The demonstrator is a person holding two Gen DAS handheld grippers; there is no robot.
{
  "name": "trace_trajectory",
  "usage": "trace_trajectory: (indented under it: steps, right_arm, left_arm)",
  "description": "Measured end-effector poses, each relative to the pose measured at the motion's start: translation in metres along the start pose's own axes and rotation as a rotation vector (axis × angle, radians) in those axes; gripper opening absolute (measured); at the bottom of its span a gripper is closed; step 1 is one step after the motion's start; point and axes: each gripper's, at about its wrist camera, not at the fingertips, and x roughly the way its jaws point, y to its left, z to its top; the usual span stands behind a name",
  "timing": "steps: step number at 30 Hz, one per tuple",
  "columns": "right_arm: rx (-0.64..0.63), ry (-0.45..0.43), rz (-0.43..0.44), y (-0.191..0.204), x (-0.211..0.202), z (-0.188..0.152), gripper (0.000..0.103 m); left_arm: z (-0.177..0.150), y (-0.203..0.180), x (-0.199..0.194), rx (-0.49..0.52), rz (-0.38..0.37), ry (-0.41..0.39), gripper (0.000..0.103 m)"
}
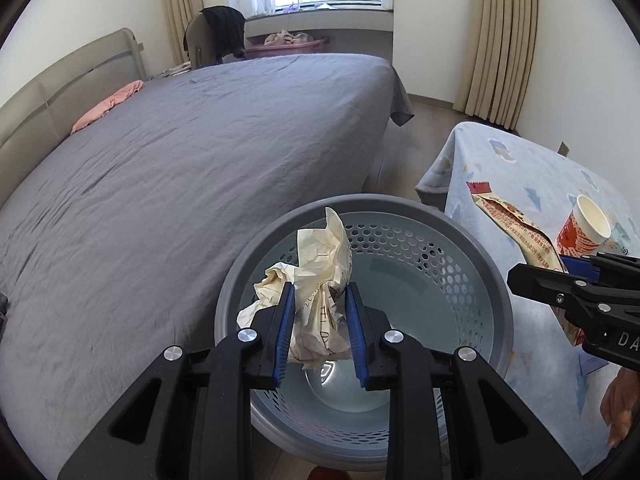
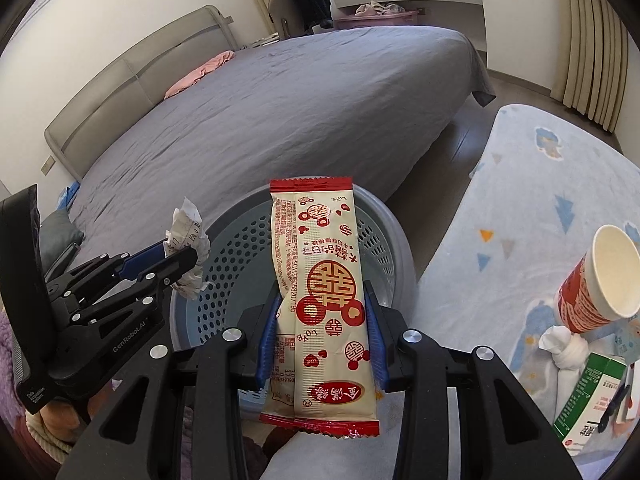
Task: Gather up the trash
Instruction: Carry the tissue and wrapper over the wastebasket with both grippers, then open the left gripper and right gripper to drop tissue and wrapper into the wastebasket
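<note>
My left gripper (image 1: 320, 332) is shut on a crumpled ball of cream paper (image 1: 320, 276) and holds it over the open mouth of a round grey perforated basket (image 1: 472, 248). My right gripper (image 2: 323, 340) is shut on a long cream snack wrapper (image 2: 320, 304) with red ends and red print, also above the basket (image 2: 236, 256). In the right wrist view the left gripper (image 2: 180, 258) shows at the left with the paper ball (image 2: 188, 248) in its jaws. In the left wrist view the right gripper (image 1: 576, 280) comes in from the right edge with the wrapper (image 1: 516, 228).
A bed with a grey sheet (image 1: 180, 152) lies left of and behind the basket. To the right stands a table under a pale blue patterned cloth (image 2: 532, 200), bearing a red and white paper cup (image 2: 596, 284), a white tissue (image 2: 568, 348) and a green and white carton (image 2: 592, 400).
</note>
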Motion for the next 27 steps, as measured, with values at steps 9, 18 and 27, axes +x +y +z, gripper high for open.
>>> trace_trajectory:
  steps: [9, 18, 27]
  right_arm:
    - [-0.004, 0.024, 0.008, -0.003, 0.009, -0.003, 0.037]
    - [-0.041, 0.038, 0.014, 0.007, 0.019, -0.005, 0.037]
    - [-0.044, 0.029, 0.009, 0.007, 0.02, -0.007, 0.037]
  left_arm:
    - [-0.003, -0.001, 0.009, -0.01, -0.012, 0.036, 0.026]
    - [-0.005, 0.001, 0.014, -0.027, 0.0, 0.051, 0.027]
    - [-0.005, 0.007, 0.011, -0.054, 0.014, 0.037, 0.028]
